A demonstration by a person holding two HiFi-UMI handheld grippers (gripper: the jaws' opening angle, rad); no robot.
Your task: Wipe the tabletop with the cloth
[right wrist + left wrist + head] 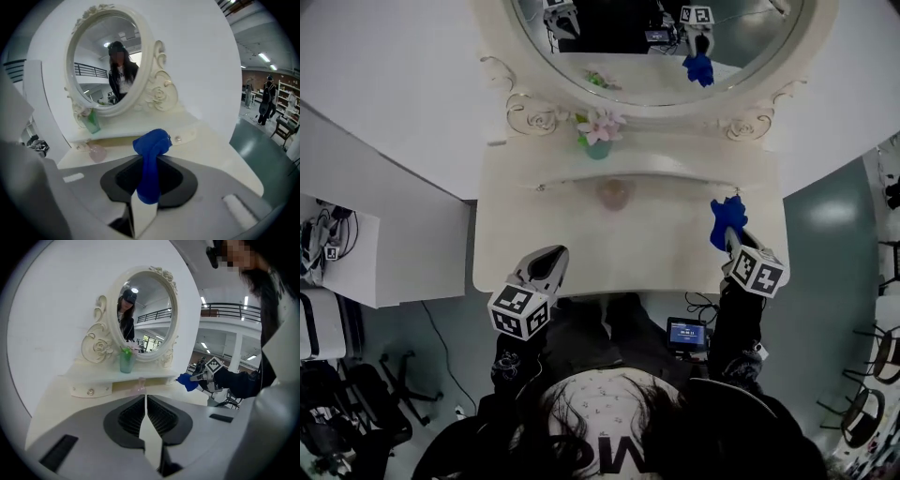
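The person's head (605, 422) fills the bottom edge. The left gripper (547, 259) hovers over the white tabletop's (647, 258) front-left edge, jaws pressed together, holding nothing. The right gripper (734, 242) pinches the bunched blue cloth (727, 217) over the tabletop's right side.

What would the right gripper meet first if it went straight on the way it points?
Probably the front of the raised shelf under the mirror, near its small knob; the blue cloth clamped in the right gripper would touch first. Depth is hard to judge.
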